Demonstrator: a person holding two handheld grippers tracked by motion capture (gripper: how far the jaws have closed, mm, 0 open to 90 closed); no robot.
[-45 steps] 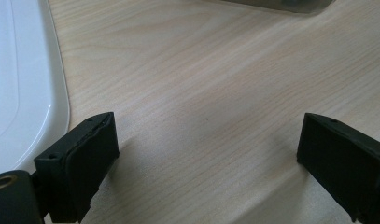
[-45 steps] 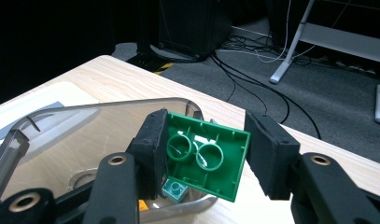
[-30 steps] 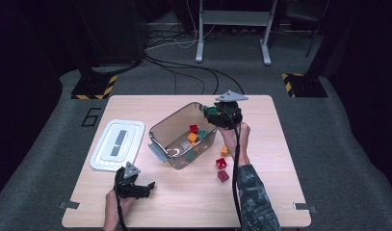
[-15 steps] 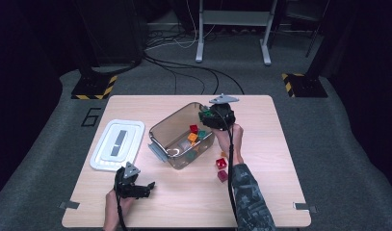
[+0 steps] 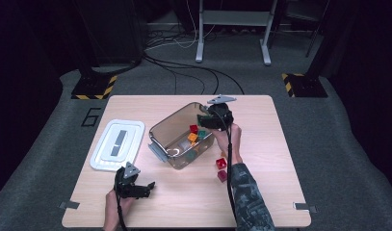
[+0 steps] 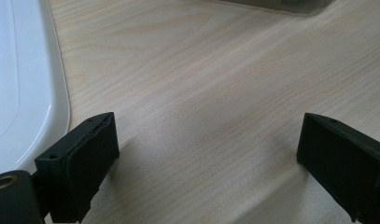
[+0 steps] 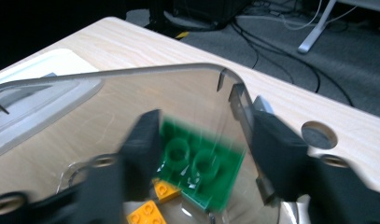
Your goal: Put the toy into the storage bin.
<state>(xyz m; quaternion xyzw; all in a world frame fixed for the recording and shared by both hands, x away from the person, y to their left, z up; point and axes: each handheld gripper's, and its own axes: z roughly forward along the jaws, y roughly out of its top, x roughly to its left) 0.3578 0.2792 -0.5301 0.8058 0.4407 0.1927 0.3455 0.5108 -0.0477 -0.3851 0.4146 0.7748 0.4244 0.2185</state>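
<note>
A clear plastic bin stands mid-table, with red, orange and green bricks inside. My right gripper hangs over its right end. In the right gripper view a blurred green brick lies between the jaws of that gripper, which have just been opening. The pads stand apart from the brick, above orange bricks. My left gripper rests near the front edge, its jaws wide open on bare wood beside the white lid.
The white lid lies flat left of the bin. Two red bricks sit on the table by my right forearm. A round hole pierces the tabletop past the bin. Cables and stands cover the floor behind the table.
My right gripper has shifted a little left and down over the bin's end, and its jaws have spread apart around the green brick. The left gripper has stayed put.
</note>
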